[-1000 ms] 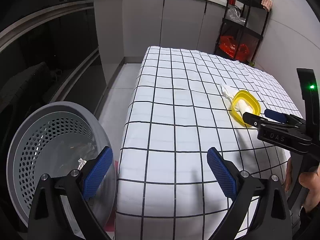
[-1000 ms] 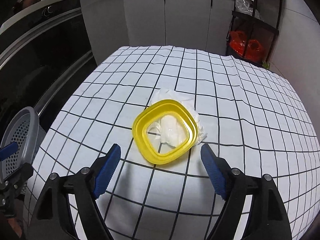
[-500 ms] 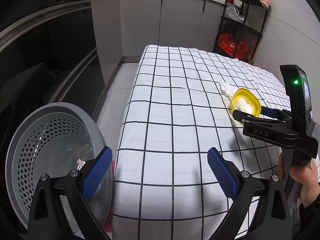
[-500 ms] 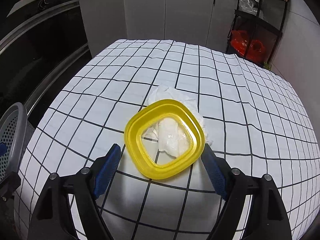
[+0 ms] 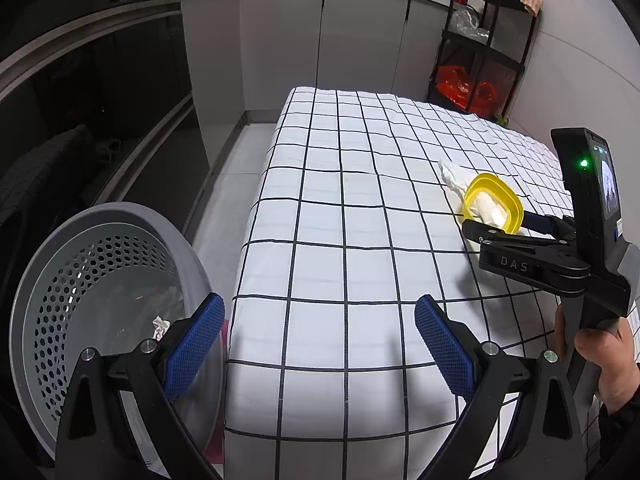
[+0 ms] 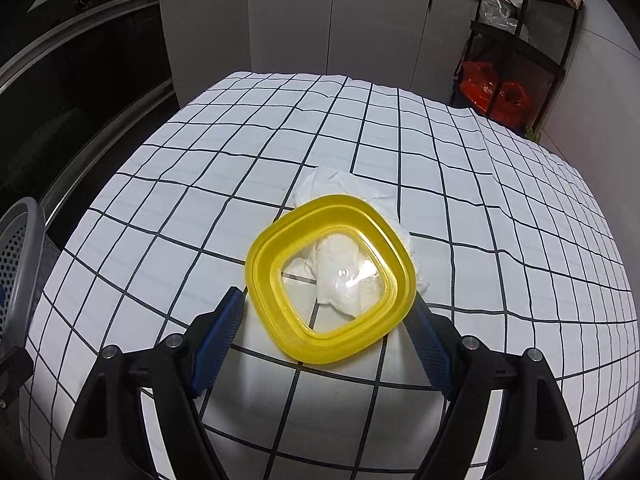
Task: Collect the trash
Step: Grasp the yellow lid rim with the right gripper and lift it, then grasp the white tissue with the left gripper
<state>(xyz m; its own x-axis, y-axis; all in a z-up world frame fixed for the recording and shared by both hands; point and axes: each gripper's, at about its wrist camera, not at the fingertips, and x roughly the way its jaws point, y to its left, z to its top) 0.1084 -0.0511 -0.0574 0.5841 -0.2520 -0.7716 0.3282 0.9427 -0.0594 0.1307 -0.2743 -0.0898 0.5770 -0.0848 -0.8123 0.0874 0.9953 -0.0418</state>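
Only one readable text: pale raised letters "DAS" on the side of the black plastic body of the right gripper [image 5: 498, 225], seen from the left wrist view. Small print on its upright screen too blurred to read.

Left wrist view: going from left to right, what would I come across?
Grey perforated basket → checked tablecloth → crumpled white tissue → yellow lid → the other handheld tool's upright black body.
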